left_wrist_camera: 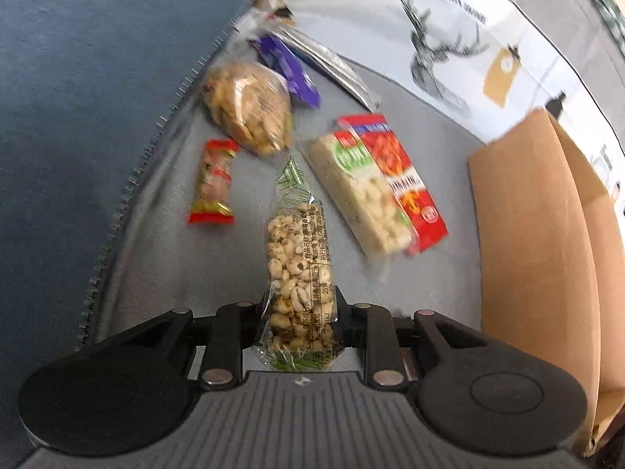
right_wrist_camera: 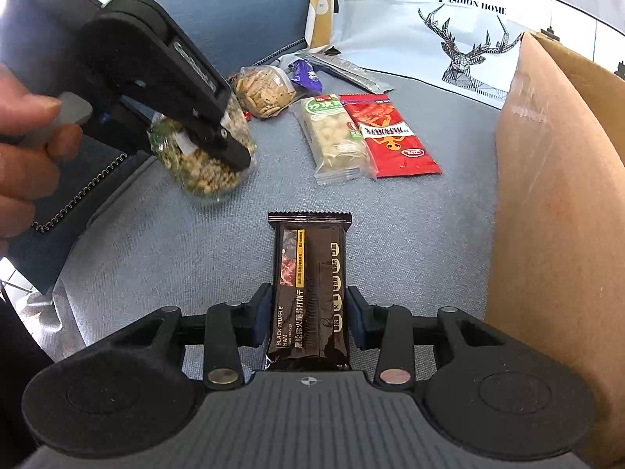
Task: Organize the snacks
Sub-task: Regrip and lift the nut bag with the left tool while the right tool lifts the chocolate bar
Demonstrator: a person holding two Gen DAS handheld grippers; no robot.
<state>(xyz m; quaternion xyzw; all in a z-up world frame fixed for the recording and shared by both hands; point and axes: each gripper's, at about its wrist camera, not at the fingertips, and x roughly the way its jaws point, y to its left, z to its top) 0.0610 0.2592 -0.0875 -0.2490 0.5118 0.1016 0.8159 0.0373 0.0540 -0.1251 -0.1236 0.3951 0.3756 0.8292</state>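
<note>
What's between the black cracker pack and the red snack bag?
Nothing, just bare grey cloth, as the right wrist view shows, from the cracker pack up to the red bag.

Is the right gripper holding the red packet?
No, the right gripper is shut on a dark cracker pack; the red packet lies on the cushion.

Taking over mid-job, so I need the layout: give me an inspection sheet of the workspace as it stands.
Surface: grey fabric cushion, snacks scattered on it.
Job's things: puffed-grain bar in left gripper; black cracker pack in right gripper; red packet, pale green-label bar, cracker bag, purple wrapper, silver packet, small red candy lying loose.
Clutter: white deer-print bag.
Grippers: both shut on their snacks.
Cables: nothing seen.
Surroundings: cardboard box on the right; a hand holding the left gripper.
</note>
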